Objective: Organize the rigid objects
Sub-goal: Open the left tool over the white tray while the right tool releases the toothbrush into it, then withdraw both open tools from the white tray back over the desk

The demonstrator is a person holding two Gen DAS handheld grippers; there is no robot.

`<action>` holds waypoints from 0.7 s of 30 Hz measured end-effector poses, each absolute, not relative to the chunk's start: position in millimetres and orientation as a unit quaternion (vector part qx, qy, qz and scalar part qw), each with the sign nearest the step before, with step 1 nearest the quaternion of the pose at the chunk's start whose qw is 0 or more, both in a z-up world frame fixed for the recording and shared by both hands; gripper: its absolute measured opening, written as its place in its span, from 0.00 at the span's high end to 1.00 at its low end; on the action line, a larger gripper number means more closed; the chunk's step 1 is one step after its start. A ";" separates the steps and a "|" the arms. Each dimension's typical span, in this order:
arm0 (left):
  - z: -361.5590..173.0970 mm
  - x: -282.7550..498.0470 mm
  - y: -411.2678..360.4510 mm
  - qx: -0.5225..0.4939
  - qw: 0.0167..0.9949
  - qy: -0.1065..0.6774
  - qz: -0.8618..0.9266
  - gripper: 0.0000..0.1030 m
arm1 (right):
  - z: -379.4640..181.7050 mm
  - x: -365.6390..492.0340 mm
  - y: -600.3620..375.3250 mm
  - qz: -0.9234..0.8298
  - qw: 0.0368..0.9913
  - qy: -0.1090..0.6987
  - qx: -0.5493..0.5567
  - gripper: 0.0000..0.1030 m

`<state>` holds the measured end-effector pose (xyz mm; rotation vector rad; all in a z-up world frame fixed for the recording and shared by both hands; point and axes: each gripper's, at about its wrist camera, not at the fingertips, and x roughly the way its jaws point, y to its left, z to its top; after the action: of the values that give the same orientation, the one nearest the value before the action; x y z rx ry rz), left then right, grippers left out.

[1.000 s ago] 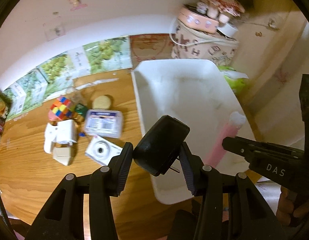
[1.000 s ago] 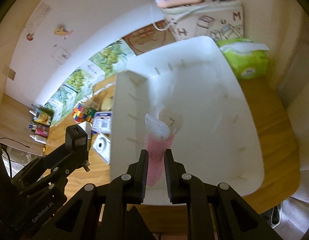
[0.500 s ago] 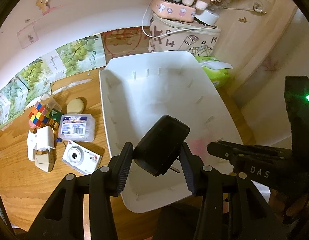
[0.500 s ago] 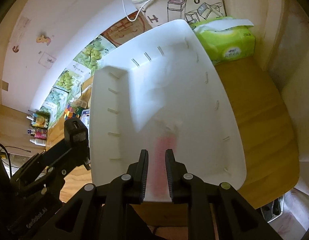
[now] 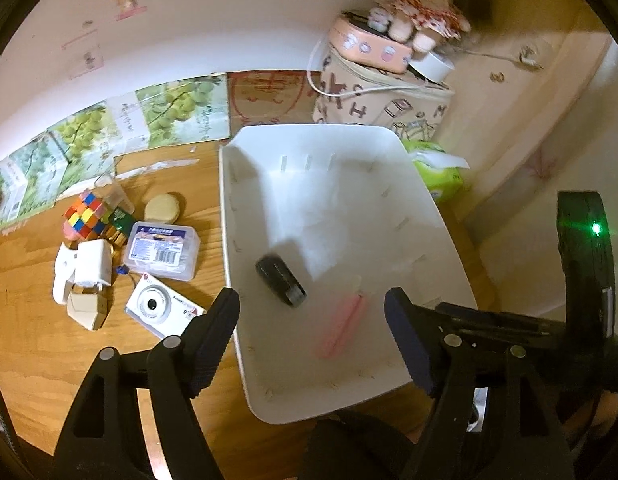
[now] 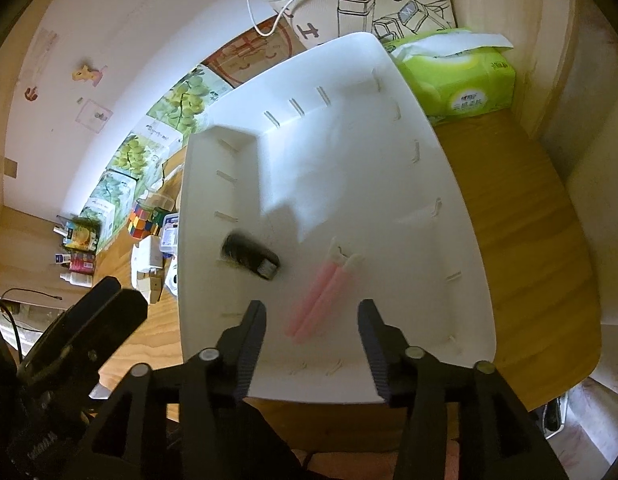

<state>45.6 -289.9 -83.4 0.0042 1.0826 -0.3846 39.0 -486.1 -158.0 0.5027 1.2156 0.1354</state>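
Looking along the left gripper [image 5: 311,320], a white bin [image 5: 453,240] fills the middle of a wooden table [image 5: 37,344], its near rim just below the fingertips. Both jaws are spreading apart with nothing between them. One black plug adapter [image 5: 281,280] lies blurred on the bin floor near the left wall, and one pink tube [image 5: 343,330] with a white cap lies to its right, apart from it. Most of the bin floor beyond them is bare. Left of the bin, on the table, sit one white camera [image 5: 157,308], one clear plastic box [image 5: 163,250], one coloured cube [image 5: 85,216], one round tan piece [image 5: 163,208] and one white charger [image 5: 93,268], clustered close together.

From the right gripper [image 6: 311,326], the same bin [image 6: 441,152] runs away towards a green tissue pack [image 6: 461,88] at its far right corner. These jaws too are widening, empty, above the near rim. The adapter [image 6: 251,256] and the tube [image 6: 329,292] lie side by side on the floor, both smeared by motion. Open wood shows along the bin's right side.
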 end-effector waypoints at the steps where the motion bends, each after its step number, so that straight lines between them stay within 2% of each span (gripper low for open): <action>1: -83.3 45.1 -287.1 -0.003 0.841 0.512 -0.177 0.24 | -157.4 37.7 -484.5 0.064 0.790 0.564 0.232 0.50; 13: -79.2 35.6 -244.2 -0.040 0.858 0.497 -0.124 0.24 | -148.8 29.6 -457.8 0.086 0.804 0.543 0.228 0.45; 15: -78.5 34.5 -233.4 -0.044 0.860 0.496 -0.109 0.24 | -146.1 30.0 -450.1 0.092 0.807 0.538 0.225 0.38; 21: -78.1 30.7 -198.0 -0.061 0.865 0.493 -0.076 0.24 | -137.1 30.4 -421.8 0.113 0.818 0.522 0.214 0.38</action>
<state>30.7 -198.0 -78.1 -0.1276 1.0328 -0.1587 30.4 -421.8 -137.1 0.4568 1.1116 0.2413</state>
